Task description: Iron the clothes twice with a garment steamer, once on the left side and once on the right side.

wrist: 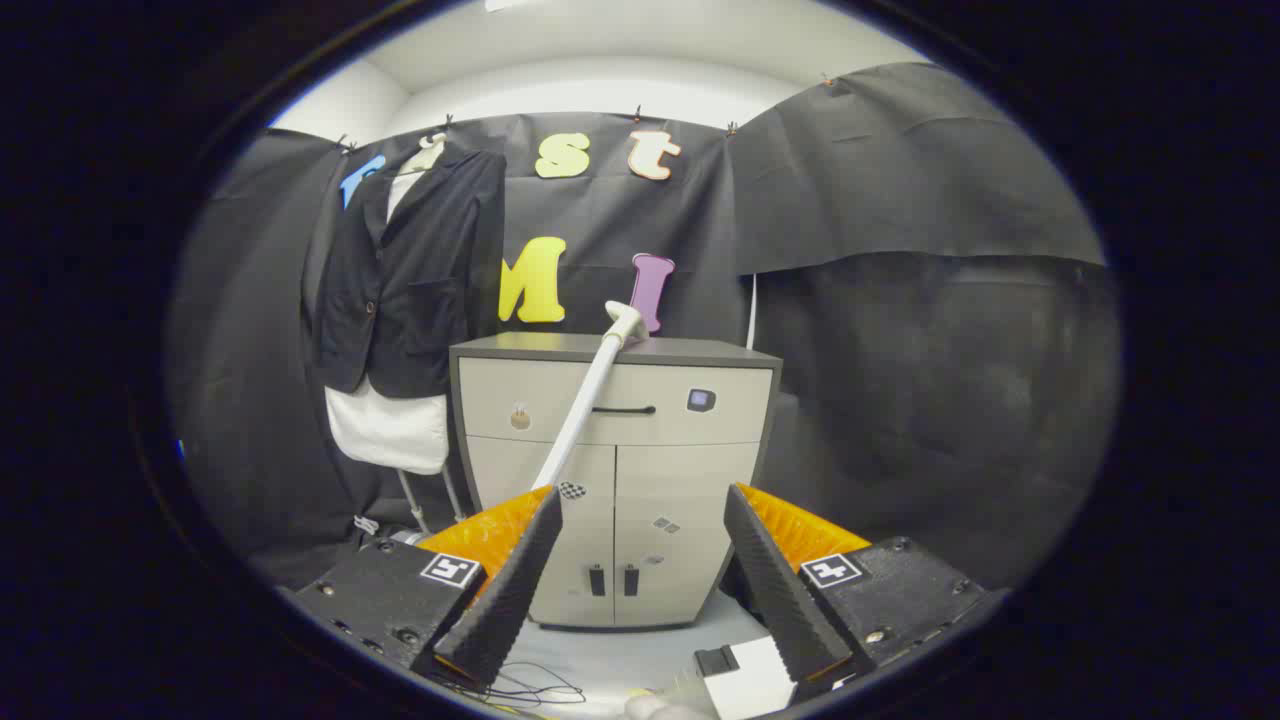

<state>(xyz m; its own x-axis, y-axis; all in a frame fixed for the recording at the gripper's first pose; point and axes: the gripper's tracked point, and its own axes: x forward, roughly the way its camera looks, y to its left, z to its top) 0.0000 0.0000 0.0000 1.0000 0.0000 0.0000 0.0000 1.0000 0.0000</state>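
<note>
A dark jacket (410, 270) over a white shirt (388, 430) hangs on a stand to the left of a grey cabinet (640, 450). The garment steamer's white wand (590, 390) slants up across the cabinet front from behind my left finger, and its head (625, 322) rests at the cabinet's top edge. My gripper (641, 492) is open with nothing between its fingers, and it faces the cabinet doors from a distance. The wand's lower end is hidden behind the left finger (510, 580).
The cabinet has a drawer with a dark handle (622, 410) and two doors below it. A white box-shaped object (752, 682) lies on the floor by my right finger, and thin cables (530, 688) trail near the left one. Black cloth walls the booth.
</note>
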